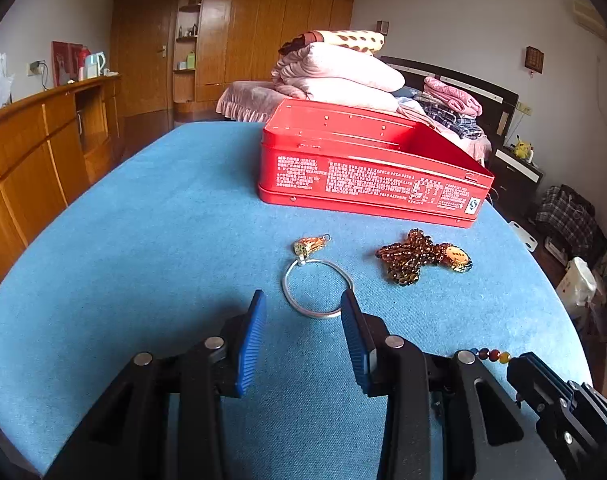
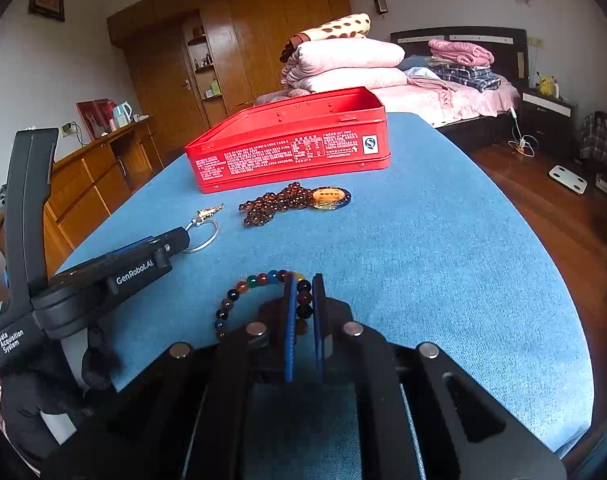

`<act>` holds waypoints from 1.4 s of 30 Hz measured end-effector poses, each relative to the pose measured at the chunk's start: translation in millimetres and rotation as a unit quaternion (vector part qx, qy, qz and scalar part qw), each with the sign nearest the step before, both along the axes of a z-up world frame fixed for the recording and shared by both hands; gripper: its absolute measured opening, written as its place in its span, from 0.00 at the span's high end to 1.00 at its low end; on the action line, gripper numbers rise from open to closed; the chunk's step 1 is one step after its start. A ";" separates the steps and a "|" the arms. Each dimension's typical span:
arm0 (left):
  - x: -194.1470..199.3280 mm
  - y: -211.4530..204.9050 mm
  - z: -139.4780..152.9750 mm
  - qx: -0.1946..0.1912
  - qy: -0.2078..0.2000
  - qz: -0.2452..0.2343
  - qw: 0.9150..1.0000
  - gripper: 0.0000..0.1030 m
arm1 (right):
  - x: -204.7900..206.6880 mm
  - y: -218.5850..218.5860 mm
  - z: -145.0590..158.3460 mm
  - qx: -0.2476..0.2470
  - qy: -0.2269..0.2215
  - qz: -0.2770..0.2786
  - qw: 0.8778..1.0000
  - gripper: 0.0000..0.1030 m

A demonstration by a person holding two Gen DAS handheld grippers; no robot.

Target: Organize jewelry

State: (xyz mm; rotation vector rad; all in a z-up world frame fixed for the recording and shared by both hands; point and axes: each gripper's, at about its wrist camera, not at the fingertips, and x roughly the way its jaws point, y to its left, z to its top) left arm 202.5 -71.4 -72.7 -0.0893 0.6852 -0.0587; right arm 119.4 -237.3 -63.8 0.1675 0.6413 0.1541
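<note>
An open red tin box (image 1: 367, 168) stands on the blue table, also in the right wrist view (image 2: 291, 152). In front of it lie a silver bangle (image 1: 317, 290) with a gold charm (image 1: 309, 245) and an amber bead necklace (image 1: 415, 258) with an orange pendant. My left gripper (image 1: 303, 304) is open, its right finger beside the bangle's rim. My right gripper (image 2: 305, 284) is shut on a multicoloured bead bracelet (image 2: 243, 290) lying on the table. The bangle (image 2: 205, 236) and necklace (image 2: 279, 204) show in the right view too.
The left gripper's body (image 2: 103, 272) lies left of the right gripper. A wooden sideboard (image 1: 43, 148) stands left of the table. A bed with folded bedding (image 2: 423, 76) stands behind, and wooden floor (image 2: 543, 208) lies to the right.
</note>
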 end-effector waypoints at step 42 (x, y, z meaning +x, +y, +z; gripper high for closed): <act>19.1 -22.5 -3.7 -0.014 0.047 -0.070 0.996 1.00 | 1.9 -7.9 -1.7 0.018 0.003 0.000 1.000 0.93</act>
